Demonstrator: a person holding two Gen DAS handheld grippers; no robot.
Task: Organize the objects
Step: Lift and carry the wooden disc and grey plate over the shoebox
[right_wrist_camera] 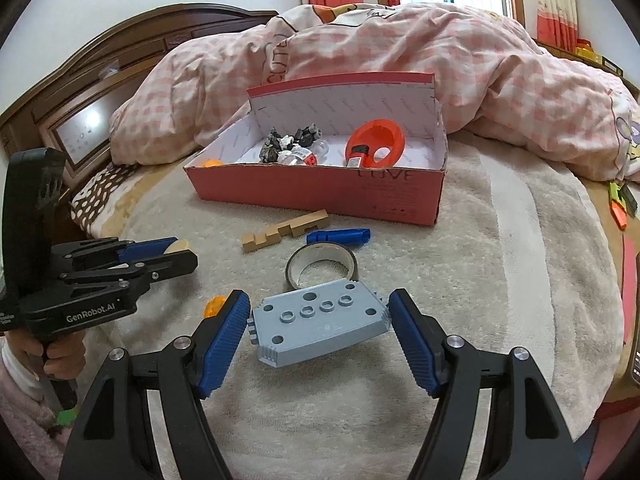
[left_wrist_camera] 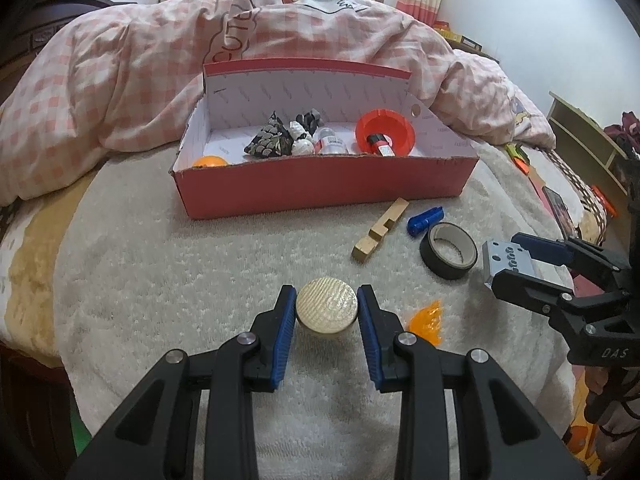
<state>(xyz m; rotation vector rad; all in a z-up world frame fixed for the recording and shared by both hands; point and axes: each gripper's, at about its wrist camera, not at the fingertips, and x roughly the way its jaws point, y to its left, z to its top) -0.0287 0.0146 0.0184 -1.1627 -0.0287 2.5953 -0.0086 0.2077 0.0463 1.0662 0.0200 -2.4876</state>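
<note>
My left gripper [left_wrist_camera: 327, 307] is shut on a cream round disc [left_wrist_camera: 327, 309], its blue pads touching both sides, low over the blanket. It also shows in the right wrist view [right_wrist_camera: 172, 251]. My right gripper [right_wrist_camera: 319, 319] is shut on a grey plastic block [right_wrist_camera: 320, 326] with round studs; it shows in the left wrist view [left_wrist_camera: 505, 259] with the grey block [left_wrist_camera: 502, 262]. A red shoebox [left_wrist_camera: 320, 188] [right_wrist_camera: 320, 192] stands ahead, holding an orange ring [left_wrist_camera: 386, 132], a small bottle [left_wrist_camera: 334, 145], an orange ball [left_wrist_camera: 210, 161] and dark trinkets.
On the beige blanket [left_wrist_camera: 180, 260] lie a wooden notched stick [left_wrist_camera: 380, 230], a blue plastic piece [left_wrist_camera: 425, 221], a roll of black tape [left_wrist_camera: 449, 250] and an orange crumpled piece [left_wrist_camera: 428, 320]. A pink checked duvet [left_wrist_camera: 140, 72] is heaped behind the box. A wooden headboard [right_wrist_camera: 100, 92] stands left.
</note>
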